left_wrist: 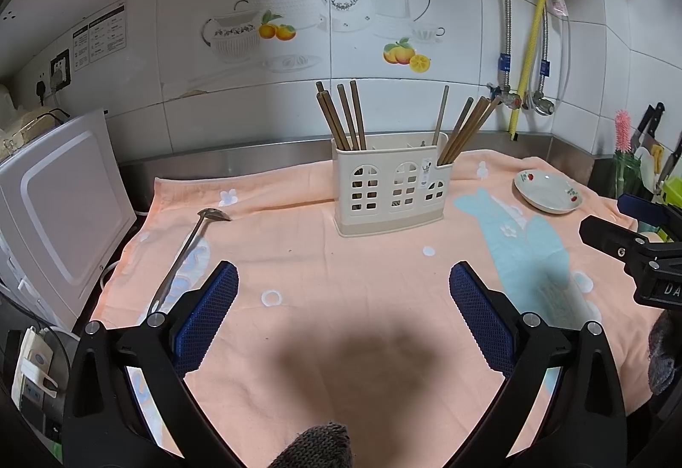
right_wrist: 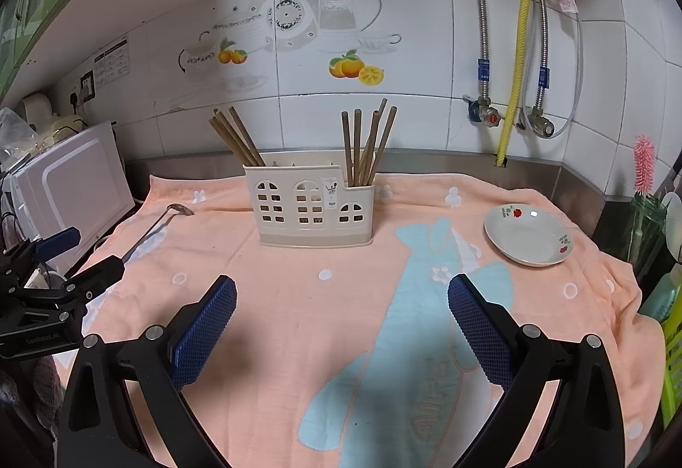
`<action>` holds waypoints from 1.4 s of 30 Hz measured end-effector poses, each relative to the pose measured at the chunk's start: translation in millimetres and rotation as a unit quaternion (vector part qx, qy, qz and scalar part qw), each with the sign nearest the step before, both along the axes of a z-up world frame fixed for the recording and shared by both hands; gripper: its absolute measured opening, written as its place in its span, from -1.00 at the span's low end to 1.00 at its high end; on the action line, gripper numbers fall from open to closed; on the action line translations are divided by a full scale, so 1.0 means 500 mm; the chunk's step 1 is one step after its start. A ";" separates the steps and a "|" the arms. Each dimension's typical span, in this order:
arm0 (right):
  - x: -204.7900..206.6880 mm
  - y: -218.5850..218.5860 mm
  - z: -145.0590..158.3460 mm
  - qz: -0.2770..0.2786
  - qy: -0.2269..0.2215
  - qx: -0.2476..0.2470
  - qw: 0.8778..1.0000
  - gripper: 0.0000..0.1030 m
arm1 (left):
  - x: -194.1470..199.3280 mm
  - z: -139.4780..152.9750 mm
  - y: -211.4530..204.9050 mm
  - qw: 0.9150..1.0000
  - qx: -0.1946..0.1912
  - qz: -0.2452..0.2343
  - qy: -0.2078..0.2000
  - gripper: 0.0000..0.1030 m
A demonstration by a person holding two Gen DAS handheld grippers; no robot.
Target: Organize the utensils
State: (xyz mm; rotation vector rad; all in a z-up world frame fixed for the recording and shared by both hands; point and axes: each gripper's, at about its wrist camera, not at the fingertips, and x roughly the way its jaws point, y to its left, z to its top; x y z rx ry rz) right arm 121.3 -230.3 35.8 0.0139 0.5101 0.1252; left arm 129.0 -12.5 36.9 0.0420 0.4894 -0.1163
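my left gripper [left_wrist: 343, 289] and right gripper [right_wrist: 341, 301] hover low over the towel [right_wrist: 298, 340], jaws wide apart, empty. the ladle [left_wrist: 183, 255] lies flat, bowl toward the wall.

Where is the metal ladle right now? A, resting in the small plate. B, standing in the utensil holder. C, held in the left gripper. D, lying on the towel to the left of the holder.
D: the ladle lies flat on the orange towel, left of the utensil holder, apart from it, and both grippers are open and empty.
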 end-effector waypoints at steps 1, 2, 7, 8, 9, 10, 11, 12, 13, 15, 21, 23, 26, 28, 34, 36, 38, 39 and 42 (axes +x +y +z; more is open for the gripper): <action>0.001 0.001 0.001 0.001 0.000 -0.001 1.000 0.87 | 0.001 0.000 0.000 1.000 0.000 0.000 0.000 0.90; 0.002 0.002 0.001 0.001 0.000 -0.001 1.000 0.87 | 0.001 0.000 -0.001 1.000 0.001 0.000 0.000 0.90; 0.005 0.004 -0.001 0.003 0.002 -0.002 1.000 0.87 | 0.004 -0.001 -0.001 1.000 0.001 -0.002 0.002 0.90; 0.005 0.004 -0.001 0.003 0.002 -0.001 1.000 0.87 | 0.004 -0.001 -0.002 1.000 0.002 -0.002 0.002 0.90; 0.006 0.005 -0.001 0.004 0.003 -0.001 1.000 0.87 | 0.004 0.000 -0.002 1.000 0.002 -0.001 0.002 0.90; 0.005 0.005 -0.001 0.004 0.002 -0.002 1.000 0.87 | 0.004 -0.001 -0.002 1.000 0.001 -0.001 0.002 0.90; 0.005 0.004 -0.001 0.003 0.002 -0.001 1.000 0.87 | 0.003 -0.001 -0.002 1.000 0.001 -0.002 0.001 0.90; 0.005 0.005 -0.001 0.004 0.002 0.000 1.000 0.87 | 0.004 -0.001 -0.003 1.000 0.002 -0.002 0.001 0.90; 0.005 0.004 -0.002 0.005 0.002 0.000 1.000 0.87 | 0.004 -0.001 -0.003 1.000 0.002 -0.002 0.002 0.90; 0.005 0.006 -0.002 0.005 0.002 -0.001 1.000 0.87 | 0.004 -0.001 -0.003 1.000 0.002 -0.002 0.001 0.90; 0.003 0.008 -0.004 0.008 0.002 -0.001 1.000 0.87 | 0.004 -0.002 -0.003 1.000 0.002 -0.002 0.002 0.90; 0.004 0.008 -0.003 0.007 0.002 -0.001 1.000 0.87 | 0.005 -0.003 -0.004 1.000 0.002 -0.003 0.002 0.90; 0.004 0.008 -0.004 0.007 0.002 -0.001 1.000 0.87 | 0.006 -0.003 -0.005 1.000 0.002 -0.003 0.002 0.90; 0.003 0.008 -0.004 0.008 0.002 -0.001 1.000 0.87 | 0.004 -0.002 -0.004 1.000 0.002 -0.002 0.001 0.90; 0.004 0.008 -0.004 0.009 0.003 0.000 1.000 0.87 | 0.004 -0.004 -0.005 1.000 0.001 -0.002 0.002 0.90; 0.004 0.009 -0.005 0.010 0.003 -0.001 1.000 0.87 | 0.004 -0.004 -0.007 1.000 0.002 -0.002 0.001 0.90; 0.003 0.010 -0.006 0.010 0.003 0.000 1.000 0.87 | 0.001 -0.004 -0.007 1.000 0.003 -0.006 -0.004 0.90; 0.003 0.010 -0.006 0.010 0.004 0.000 1.000 0.87 | -0.001 -0.004 -0.006 1.000 0.004 -0.007 -0.005 0.90; 0.004 0.009 -0.008 0.009 0.005 0.001 1.000 0.87 | -0.001 -0.002 -0.004 1.000 0.005 -0.005 -0.007 0.90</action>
